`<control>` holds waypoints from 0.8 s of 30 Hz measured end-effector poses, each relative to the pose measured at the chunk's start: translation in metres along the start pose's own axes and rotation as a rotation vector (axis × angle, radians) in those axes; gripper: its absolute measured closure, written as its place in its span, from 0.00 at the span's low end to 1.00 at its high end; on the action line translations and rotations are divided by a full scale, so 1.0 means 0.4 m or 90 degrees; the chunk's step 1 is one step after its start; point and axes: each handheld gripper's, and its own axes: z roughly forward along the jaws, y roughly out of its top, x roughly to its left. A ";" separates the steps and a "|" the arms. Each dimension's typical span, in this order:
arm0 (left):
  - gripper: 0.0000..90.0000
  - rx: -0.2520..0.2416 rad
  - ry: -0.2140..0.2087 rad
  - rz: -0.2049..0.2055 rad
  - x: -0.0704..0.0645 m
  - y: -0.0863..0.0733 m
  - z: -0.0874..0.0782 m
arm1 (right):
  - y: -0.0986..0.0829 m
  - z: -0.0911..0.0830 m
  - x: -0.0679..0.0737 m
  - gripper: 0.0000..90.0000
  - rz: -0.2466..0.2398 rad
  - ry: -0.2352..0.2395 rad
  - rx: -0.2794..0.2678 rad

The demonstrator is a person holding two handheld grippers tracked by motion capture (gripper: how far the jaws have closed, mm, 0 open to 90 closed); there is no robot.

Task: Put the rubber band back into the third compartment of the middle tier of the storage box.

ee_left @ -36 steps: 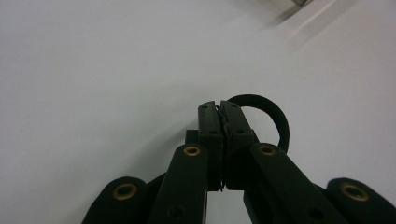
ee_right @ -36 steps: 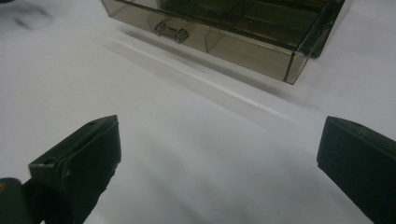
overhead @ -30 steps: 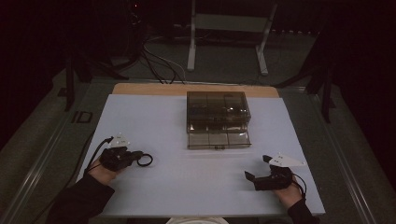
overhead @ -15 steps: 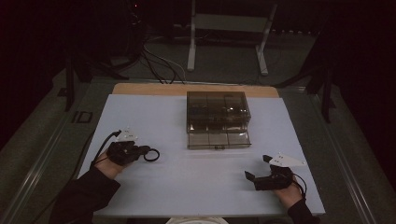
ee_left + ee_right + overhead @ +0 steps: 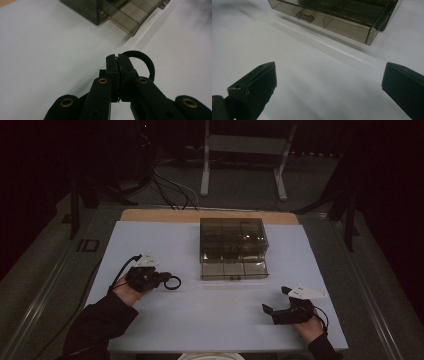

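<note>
So, progress check: the pickup part looks done and the drop-off is what's left, as far as I can judge. The left gripper (image 5: 159,279) has its jaws squeezed together on a black ring (image 5: 173,282), which looks like a hair tie or rubber band; in the left gripper view you can see the ring (image 5: 142,60) pinched at one side, with the rest of the loop curving out past the tips. It sits left of the smoky plastic box (image 5: 233,247) and a bit nearer the person, well apart from it, low over the white table (image 5: 210,315); whether the ring touches the surface I can't tell. The box has a drawer (image 5: 234,269) pulled out toward the person, and in the right gripper view the drawer (image 5: 329,21) shows its little handle and dividers, with the near compartments looking empty. My guess is the ring is headed for one of those compartments, so the carry across to the box and the release haven't happened yet, and maybe pushing the drawer back in after that. The right gripper (image 5: 278,312) is parked right of the box and closer to the person, jaws wide apart and holding nothing, pointed roughly at the drawer.
</note>
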 end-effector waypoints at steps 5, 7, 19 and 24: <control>1.00 -0.002 -0.007 0.014 -0.011 0.025 0.013 | 0.000 0.000 0.001 0.00 -0.002 0.001 0.000; 1.00 -0.005 -0.014 0.015 -0.014 0.033 0.017 | 0.000 0.000 0.001 0.00 -0.003 0.001 0.000; 1.00 -0.008 -0.027 0.035 -0.032 0.079 0.035 | 0.000 0.000 0.001 0.00 -0.003 0.002 -0.001; 1.00 -0.008 -0.033 0.044 -0.040 0.096 0.045 | 0.000 0.000 0.002 0.00 -0.003 0.003 0.000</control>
